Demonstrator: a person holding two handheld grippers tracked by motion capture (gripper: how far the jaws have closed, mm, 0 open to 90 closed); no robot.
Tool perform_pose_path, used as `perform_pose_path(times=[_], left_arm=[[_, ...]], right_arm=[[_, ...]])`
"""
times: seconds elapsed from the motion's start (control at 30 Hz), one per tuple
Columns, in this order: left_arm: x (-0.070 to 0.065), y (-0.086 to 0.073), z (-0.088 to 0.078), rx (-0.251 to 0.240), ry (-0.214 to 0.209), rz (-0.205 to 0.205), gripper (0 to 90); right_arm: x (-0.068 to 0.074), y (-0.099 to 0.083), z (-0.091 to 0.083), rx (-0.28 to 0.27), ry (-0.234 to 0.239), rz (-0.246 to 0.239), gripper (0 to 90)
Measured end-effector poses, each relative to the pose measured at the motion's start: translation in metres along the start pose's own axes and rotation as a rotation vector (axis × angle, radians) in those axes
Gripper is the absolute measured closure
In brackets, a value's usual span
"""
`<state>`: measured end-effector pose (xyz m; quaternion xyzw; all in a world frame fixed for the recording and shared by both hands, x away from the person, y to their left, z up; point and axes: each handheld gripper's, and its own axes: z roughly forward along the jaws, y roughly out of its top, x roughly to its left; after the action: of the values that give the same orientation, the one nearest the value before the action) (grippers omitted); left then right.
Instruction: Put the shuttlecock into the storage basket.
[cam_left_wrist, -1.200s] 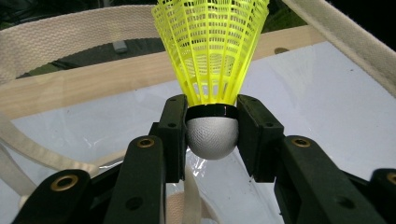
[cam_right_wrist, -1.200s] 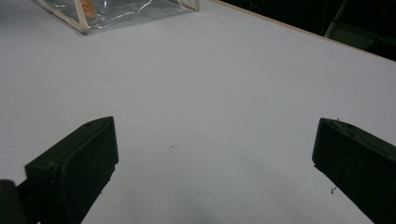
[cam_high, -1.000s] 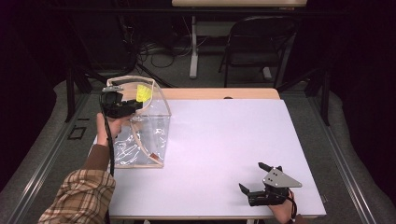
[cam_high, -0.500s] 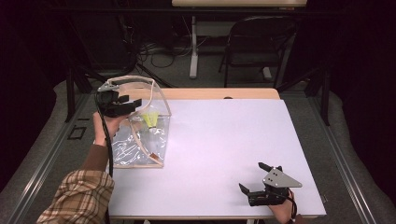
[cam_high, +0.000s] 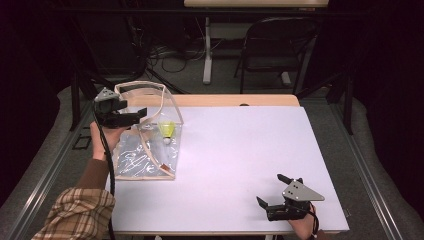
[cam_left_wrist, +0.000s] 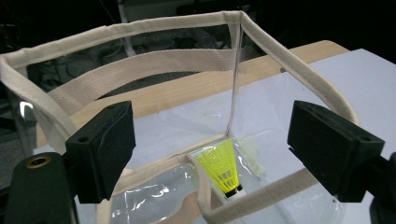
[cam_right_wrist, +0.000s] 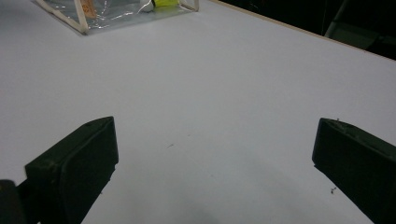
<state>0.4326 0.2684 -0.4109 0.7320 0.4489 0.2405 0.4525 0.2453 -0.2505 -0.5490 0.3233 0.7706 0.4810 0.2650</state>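
1. Left gripper hangs above the near left rim of the clear bag, cable trailing to the hand below. Jaws have just been opening; now wide apart, nothing between the pads.
2. Left gripper view: both black pads stand over the bag's mouth, with the cream webbing rim running around behind and in front of them.
3. Yellow shuttlecock lies inside the bag, at a bottom corner by the upright seam, cork end down toward the camera. High view puts it against the bag's right wall.
4. Bag is transparent plastic with cream edging and strap; it stands on the white table at the left side. A small orange-brown bit sits in its near corner, too small to identify.
5. Right gripper rests low at the table's near right edge, well apart from the bag. Jaws spread wide, empty; bare tabletop between them in the right gripper view.
6. Writing: none legible anywhere.
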Motion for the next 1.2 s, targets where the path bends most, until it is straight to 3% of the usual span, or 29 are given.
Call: perform_pose_path(times=[0.2,0.63,1.2], left_arm=[[-0.004,-0.002,-0.012,-0.005,0.0,0.022,10.5],[-0.019,-0.023,-0.032,0.003,0.006,0.071,0.2],[-0.045,-0.056,-0.056,-0.051,0.01,0.116,0.1]], right_arm=[[-0.001,0.0,0.0,0.001,0.0,0.003,0.0],[0.0,0.0,0.0,0.004,0.002,0.001,0.0],[0.002,0.001,0.0,0.005,-0.002,-0.006,0.0]])
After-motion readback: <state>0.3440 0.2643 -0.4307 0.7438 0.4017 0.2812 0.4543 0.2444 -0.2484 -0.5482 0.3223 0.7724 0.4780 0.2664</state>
